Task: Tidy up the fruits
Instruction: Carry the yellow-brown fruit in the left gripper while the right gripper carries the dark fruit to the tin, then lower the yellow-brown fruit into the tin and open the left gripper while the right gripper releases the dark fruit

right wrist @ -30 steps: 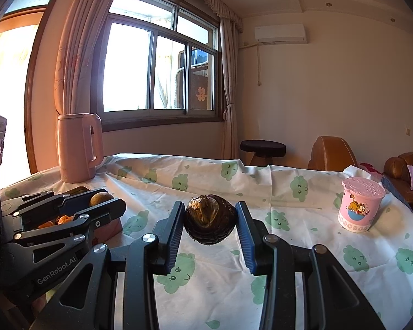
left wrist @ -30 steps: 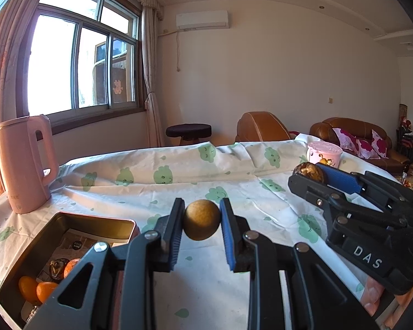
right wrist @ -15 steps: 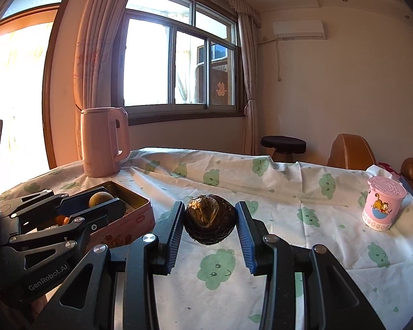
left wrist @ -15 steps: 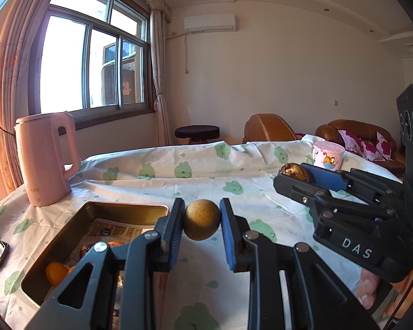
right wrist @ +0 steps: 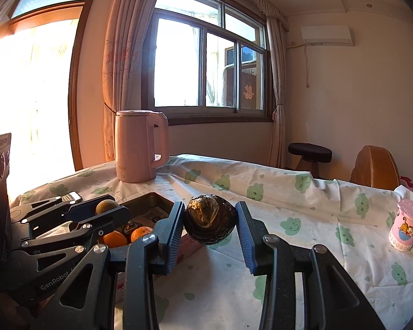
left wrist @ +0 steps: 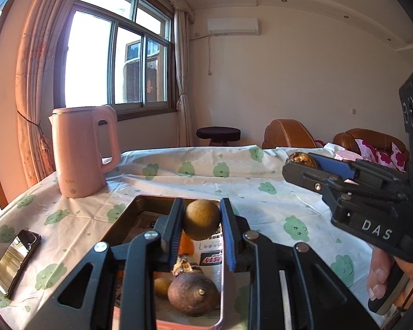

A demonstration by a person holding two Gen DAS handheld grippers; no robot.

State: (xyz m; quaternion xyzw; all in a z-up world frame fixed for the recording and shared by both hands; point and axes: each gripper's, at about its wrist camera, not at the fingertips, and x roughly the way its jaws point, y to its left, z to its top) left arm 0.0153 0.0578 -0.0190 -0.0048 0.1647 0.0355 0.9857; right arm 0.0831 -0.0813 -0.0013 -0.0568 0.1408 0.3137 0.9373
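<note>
My left gripper is shut on a round tan fruit and holds it above the metal tin. The tin holds a brown round fruit, small oranges and other pieces. My right gripper is shut on a dark wrinkled fruit, held above the tablecloth just right of the tin. The right gripper also shows at the right of the left wrist view. The left gripper shows at the left of the right wrist view.
A pink kettle stands behind the tin on the cloth-covered table. A phone lies left of the tin. A pink cup stands at the far right. Sofas and a stool are behind the table.
Both grippers have moved left with their fruits. The left gripper now hangs over the tin, and the right gripper has come up beside the tin.
</note>
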